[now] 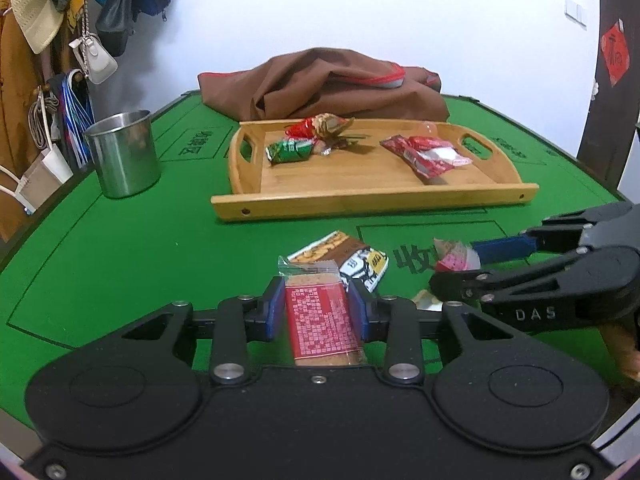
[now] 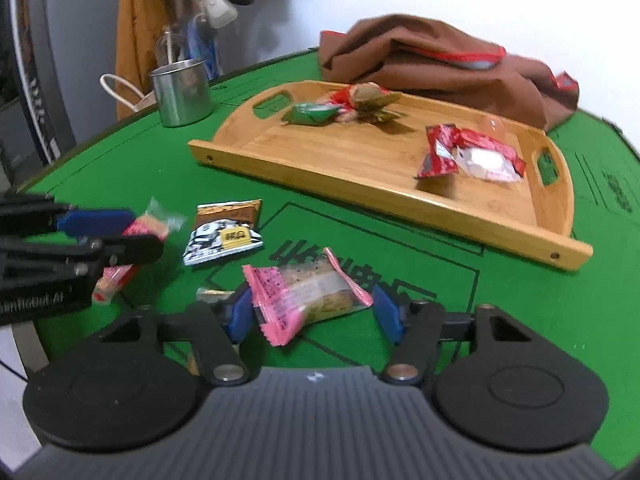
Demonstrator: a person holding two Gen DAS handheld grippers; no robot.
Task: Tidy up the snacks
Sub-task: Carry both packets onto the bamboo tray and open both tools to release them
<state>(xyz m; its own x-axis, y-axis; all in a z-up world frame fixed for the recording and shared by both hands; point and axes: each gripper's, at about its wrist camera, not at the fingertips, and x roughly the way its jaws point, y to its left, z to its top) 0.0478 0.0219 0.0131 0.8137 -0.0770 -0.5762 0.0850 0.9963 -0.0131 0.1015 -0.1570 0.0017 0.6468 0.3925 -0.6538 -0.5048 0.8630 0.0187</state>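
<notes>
Left tool [image 1: 316, 312]: my two blue pads are pressed on the sides of a red-label snack bar [image 1: 320, 320]; I hold it above the green bench [image 1: 120, 248].
Right tool [image 2: 312, 312]: a pink-wrapped snack [image 2: 304, 296] lies between my pads. The pads look spread wider than the packet, so I cannot tell if the grip is firm.
Risk: I think the pink packet can slip or turn, because only the loose wrapper seems to be touched. The two tools are near each other and may collide on the way to the tray.
Tray [image 1: 372, 200]: it is beyond both tools and already carries several snacks.
Left on the bench: a brown and white packet [image 1: 344, 258] lies just ahead of my left tool.
</notes>
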